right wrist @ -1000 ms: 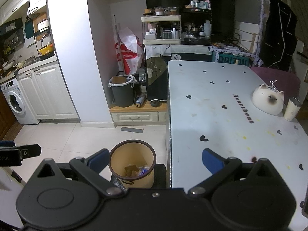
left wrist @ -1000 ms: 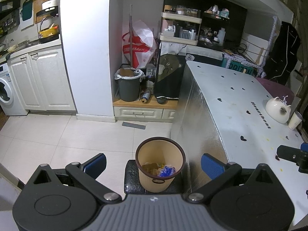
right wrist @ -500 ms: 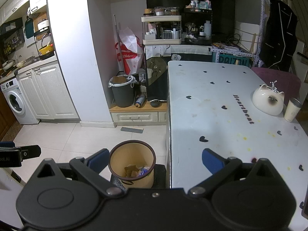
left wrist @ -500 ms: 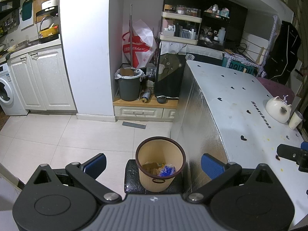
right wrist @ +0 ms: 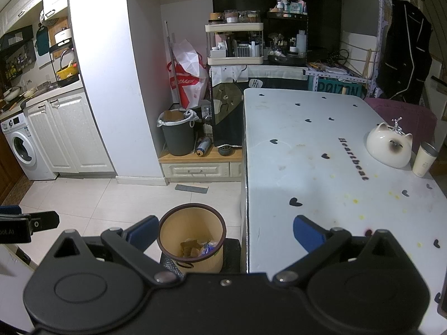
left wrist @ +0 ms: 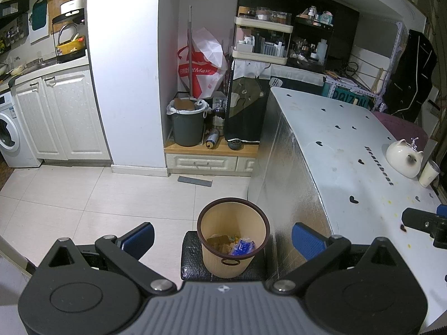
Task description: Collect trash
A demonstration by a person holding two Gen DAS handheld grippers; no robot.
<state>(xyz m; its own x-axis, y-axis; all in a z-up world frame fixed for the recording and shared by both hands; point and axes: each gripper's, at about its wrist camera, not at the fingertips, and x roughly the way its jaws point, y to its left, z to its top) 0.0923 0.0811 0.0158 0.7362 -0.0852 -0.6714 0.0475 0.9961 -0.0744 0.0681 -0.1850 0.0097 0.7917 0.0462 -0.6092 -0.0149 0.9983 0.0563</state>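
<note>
Left hand-held gripper (left wrist: 223,236) (empty) above bin (left wrist: 233,240).

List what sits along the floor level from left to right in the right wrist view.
Washing machine → grey bin → spray can → small dark bowl → white table.

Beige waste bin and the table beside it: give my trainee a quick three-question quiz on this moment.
1. True or false: the beige bin already holds some trash.
2. Which sits nearest the white cat-shaped pot on the table? A) paper cup B) grey bin C) washing machine
3. Fill in: both the left tongs and the right tongs are ____ and hold nothing.

Key: 1 true; 2 A; 3 open.
</note>
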